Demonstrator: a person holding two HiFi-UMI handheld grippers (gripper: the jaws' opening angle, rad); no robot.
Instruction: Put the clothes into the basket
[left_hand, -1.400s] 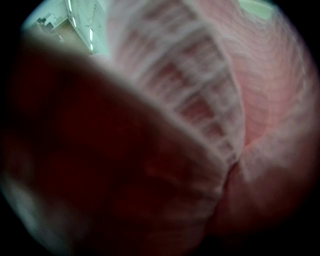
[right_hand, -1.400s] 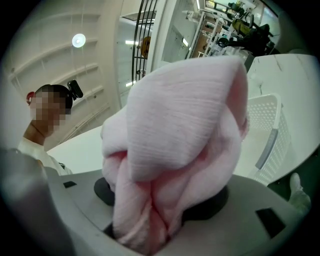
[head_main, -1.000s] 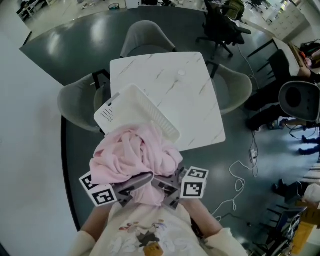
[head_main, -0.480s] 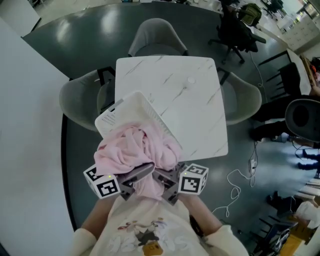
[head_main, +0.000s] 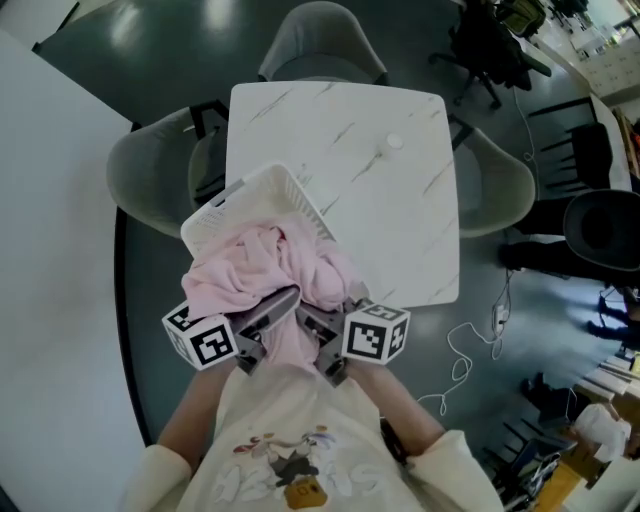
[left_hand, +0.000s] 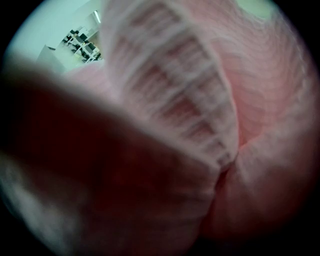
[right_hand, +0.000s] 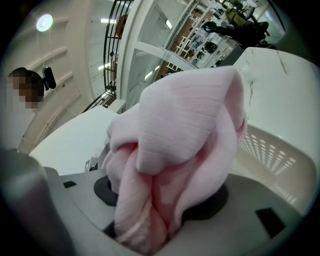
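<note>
Clothing of soft pink ribbed knit (head_main: 262, 268), bunched into one loose bundle, is held up between both grippers above the near end of the white perforated plastic basket (head_main: 228, 205), which stands at the near left corner of the square white marble-patterned table (head_main: 385, 190). Compared with a second ago, the bundle is carried lower and further over the basket, so more of the basket's inside is covered by it. The right gripper (head_main: 314, 326) is clamped part-way closed on a thick fold of the cloth. The left gripper (head_main: 272, 308) has just been closing a little from very wide; cloth lies between its jaws, but its own view is smothered in pink, so a firm pinch can only be presumed. The garment is judged not yet released, though little lowering appears to remain.
</note>
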